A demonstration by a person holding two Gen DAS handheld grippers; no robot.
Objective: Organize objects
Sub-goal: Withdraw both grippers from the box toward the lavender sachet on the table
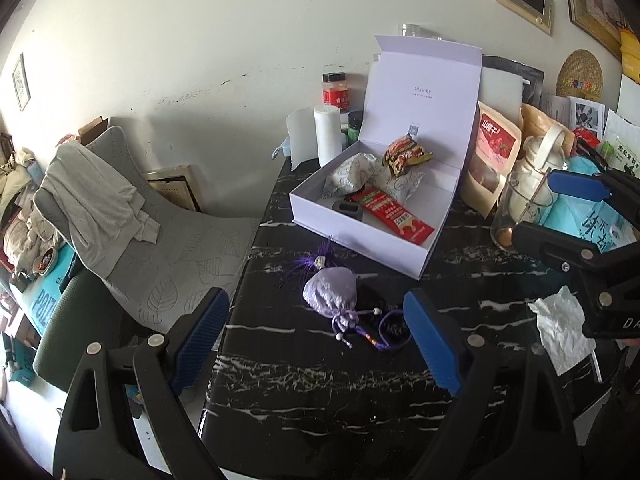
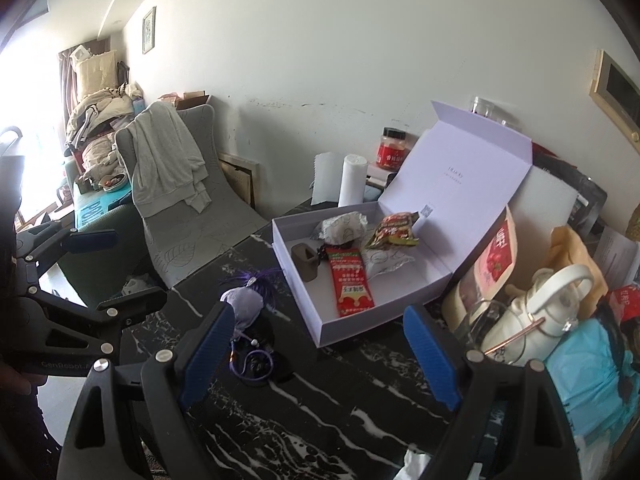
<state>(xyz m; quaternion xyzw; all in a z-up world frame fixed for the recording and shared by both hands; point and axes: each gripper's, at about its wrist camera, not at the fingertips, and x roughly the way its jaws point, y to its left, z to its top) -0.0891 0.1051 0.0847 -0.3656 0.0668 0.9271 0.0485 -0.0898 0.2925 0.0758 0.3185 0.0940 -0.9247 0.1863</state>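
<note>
A lavender gift box (image 1: 362,242) (image 2: 298,280) stands open on the black marble table (image 1: 320,392) (image 2: 320,400), lid leaning back. Inside lie a red snack bar (image 1: 390,214) (image 2: 350,282), a snack bag (image 1: 406,156) (image 2: 394,232), wrapped packets and a dark clip (image 2: 306,262). A lilac sachet pouch (image 1: 330,292) (image 2: 246,304) with purple cord and tassel lies on the table in front of the box. My left gripper (image 1: 316,340) is open, empty, just short of the pouch. My right gripper (image 2: 320,356) is open, empty, near the box's front corner.
A clutter of pouches, a white kettle (image 2: 532,320) in a glass jar and a blue bag (image 2: 584,380) fills the table's right side. A paper roll (image 1: 328,134) and red spice jar (image 1: 335,92) stand behind the box. A grey chair (image 1: 132,216) stands left. Crumpled tissue (image 1: 560,328) lies right.
</note>
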